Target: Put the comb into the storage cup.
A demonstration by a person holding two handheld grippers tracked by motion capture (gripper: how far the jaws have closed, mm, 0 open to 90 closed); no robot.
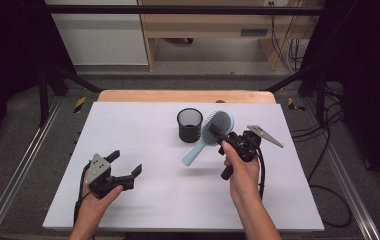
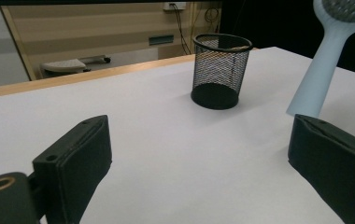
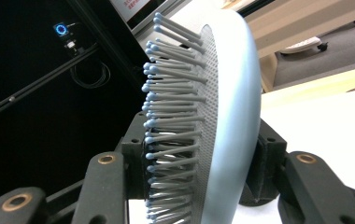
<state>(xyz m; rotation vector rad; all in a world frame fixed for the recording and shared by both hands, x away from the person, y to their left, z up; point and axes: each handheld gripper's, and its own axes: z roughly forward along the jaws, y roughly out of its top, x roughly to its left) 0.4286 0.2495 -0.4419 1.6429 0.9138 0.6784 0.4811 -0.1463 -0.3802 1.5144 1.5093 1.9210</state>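
Brush held up over the white table

High view: right gripper [image 1: 226, 141] pinches the brush [image 1: 209, 135] beside the cup [image 1: 189, 124]; the left gripper [image 1: 126, 165] is wide open, holding nothing. Left gripper view: white table [image 2: 166, 140], wooden edge. Right gripper view: dark room behind.

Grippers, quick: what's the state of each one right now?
Left gripper: open, nothing between its jaws, above the white table.
Right gripper: shut on the head of the light blue hairbrush, held off the table beside the black mesh cup.

A lab recording rig: black metal frame [image 1: 53, 75], floor cables [image 1: 328, 150], white-topped table [image 1: 143, 130]
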